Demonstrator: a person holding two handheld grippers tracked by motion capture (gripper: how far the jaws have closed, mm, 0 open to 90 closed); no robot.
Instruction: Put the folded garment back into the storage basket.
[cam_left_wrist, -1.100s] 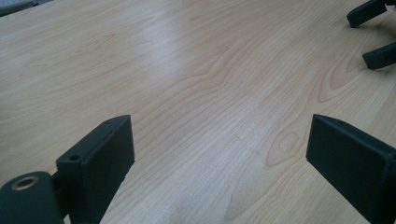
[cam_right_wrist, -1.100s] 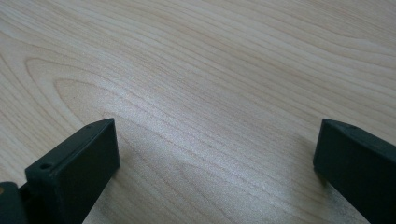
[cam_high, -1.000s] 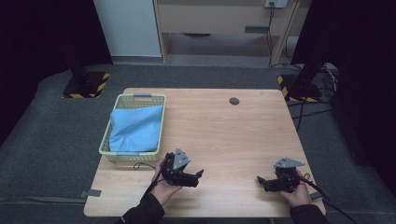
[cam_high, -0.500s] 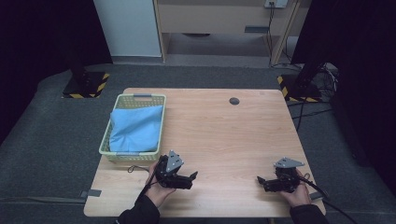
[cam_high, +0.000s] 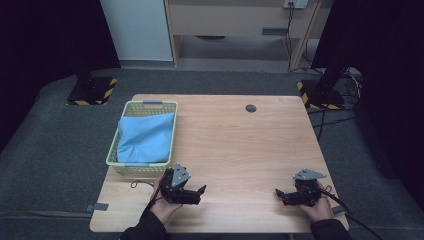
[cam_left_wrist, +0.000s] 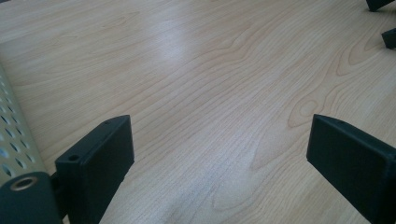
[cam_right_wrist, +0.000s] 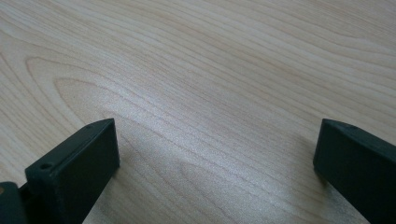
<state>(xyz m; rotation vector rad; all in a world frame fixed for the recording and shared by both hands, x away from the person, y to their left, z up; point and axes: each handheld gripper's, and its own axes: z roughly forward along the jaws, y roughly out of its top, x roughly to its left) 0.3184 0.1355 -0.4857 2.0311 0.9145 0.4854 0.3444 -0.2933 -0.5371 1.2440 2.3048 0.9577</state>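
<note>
A pale green basket stands on the left part of the wooden table and holds a folded blue cloth. My left gripper rests low over the table just in front of the basket, open and pointing right. In the left gripper view its jaws stand wide apart over bare wood, the basket's perforated wall at the left edge. My right gripper lies near the front right corner, open and pointing left. Its jaws frame bare wood too.
A small dark round grommet sits in the table's far middle. The right gripper's jaw tips show far off in the left gripper view. Dark stands with striped bases flank the table on grey carpet.
My left gripper has slid a little to the left and toward the person. The right gripper, basket and cloth have stayed put.
</note>
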